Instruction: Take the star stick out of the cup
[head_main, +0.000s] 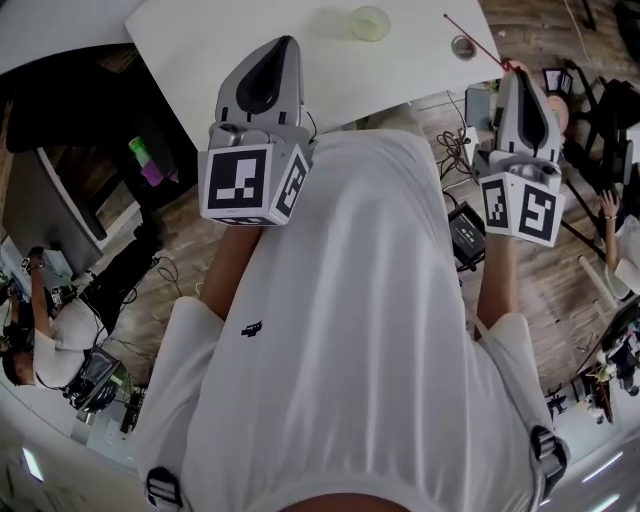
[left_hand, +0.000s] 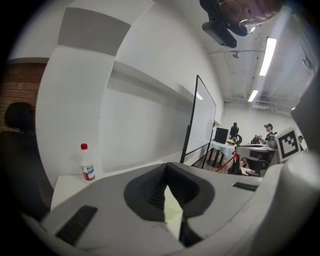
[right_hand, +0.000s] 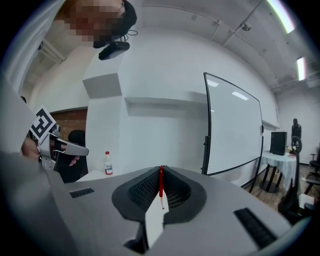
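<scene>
Head view: we log the left gripper (head_main: 283, 45) over the white table (head_main: 200, 40), and the right gripper (head_main: 515, 72) grasping the red star stick (head_main: 475, 40), outside the cup (head_main: 369, 22) and well apart from it.
Left gripper view: we note the jaws clenched, nothing between them.
Right gripper view: we note the jaws clamped on the star stick (right_hand: 161, 187).

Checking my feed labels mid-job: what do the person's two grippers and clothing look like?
Both grippers, left gripper and right gripper, are light grey shells tapering to dark ribbed pads. Each carries a white cube with black square markers. The person wears a white short-sleeved shirt.
</scene>
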